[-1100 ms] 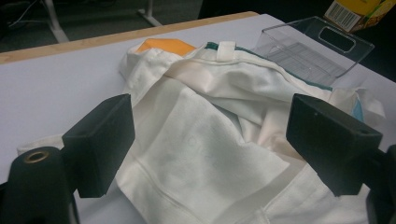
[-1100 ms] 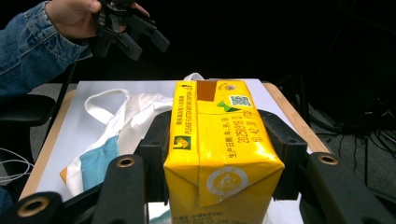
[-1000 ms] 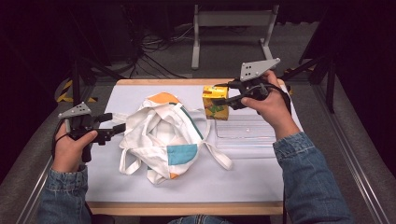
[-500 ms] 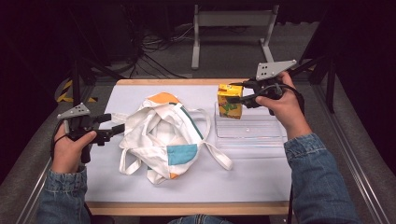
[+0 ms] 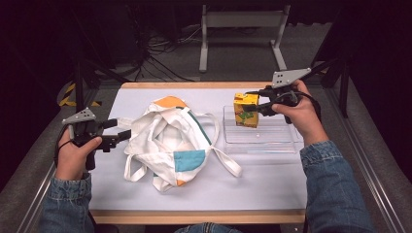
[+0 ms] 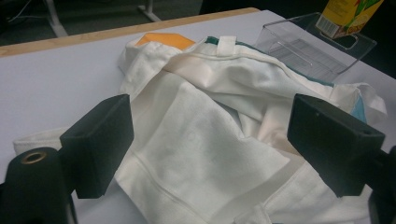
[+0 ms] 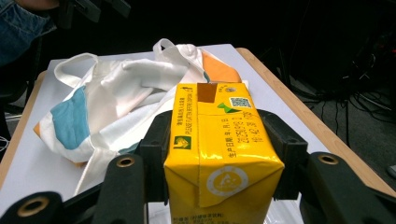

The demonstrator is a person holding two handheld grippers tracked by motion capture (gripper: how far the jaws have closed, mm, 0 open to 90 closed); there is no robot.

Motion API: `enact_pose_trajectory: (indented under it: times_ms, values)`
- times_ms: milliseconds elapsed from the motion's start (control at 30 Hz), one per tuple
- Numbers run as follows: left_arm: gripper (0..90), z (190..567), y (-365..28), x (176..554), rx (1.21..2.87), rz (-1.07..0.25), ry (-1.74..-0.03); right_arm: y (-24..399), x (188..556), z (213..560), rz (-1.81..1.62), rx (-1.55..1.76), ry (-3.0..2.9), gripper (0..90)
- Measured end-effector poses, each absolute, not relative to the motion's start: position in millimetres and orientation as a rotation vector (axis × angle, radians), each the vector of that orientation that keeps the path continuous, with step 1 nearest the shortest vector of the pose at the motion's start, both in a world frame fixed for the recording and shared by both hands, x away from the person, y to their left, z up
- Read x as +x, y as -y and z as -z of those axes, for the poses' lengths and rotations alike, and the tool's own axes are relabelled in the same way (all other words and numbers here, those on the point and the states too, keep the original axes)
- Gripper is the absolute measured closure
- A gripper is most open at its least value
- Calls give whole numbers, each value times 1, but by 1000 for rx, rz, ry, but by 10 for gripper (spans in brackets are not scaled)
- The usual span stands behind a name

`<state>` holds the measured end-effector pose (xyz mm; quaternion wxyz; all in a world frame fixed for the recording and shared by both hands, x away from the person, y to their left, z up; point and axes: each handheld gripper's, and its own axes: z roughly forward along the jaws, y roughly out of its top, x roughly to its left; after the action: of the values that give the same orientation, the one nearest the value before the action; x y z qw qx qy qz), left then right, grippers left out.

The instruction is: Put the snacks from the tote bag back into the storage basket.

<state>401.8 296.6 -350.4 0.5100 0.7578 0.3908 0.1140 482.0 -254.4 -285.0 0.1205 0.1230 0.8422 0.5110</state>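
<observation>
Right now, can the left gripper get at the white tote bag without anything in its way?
Probably yes. The left gripper hangs at the bag's edge with its jaws open, and the white tote bag lies right ahead of them. The juice carton, held by the right gripper, is well off to the side.

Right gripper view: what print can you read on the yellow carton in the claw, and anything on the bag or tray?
Yellow carton, side strip: "PLEASE FLATTEN EMPTY PACK", partly blurred.
Carton top: a date-like number line, a QR code and a round emblem, too blurred to read.
Carton barcode label: too small.
Cloth bag, clear tray: no print.
</observation>
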Motion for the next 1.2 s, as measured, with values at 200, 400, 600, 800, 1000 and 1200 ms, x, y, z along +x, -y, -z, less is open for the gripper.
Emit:
enact_pose_trajectory:
  times_ms: [200, 400, 600, 800, 1000, 1200]
  values:
    - [156, 351, -298, 400, 1825, -277, -947, 256, 487, 295, -1477, 362, -2487, 507]
    - [155, 351, -299, 400, 1824, -279, -950, 254, 490, 303, -1474, 355, -2502, 507]
    - [155, 351, -299, 400, 1822, -278, -949, 250, 491, 312, -1492, 339, -2510, 507]
    - [155, 351, -298, 400, 1824, -277, -946, 248, 492, 321, -1502, 337, -2519, 507]
    - [155, 352, -298, 400, 1828, -275, -949, 250, 492, 334, -1523, 348, -2524, 507]
    - [154, 352, -297, 400, 1834, -274, -947, 252, 491, 342, -1523, 342, -2536, 507]
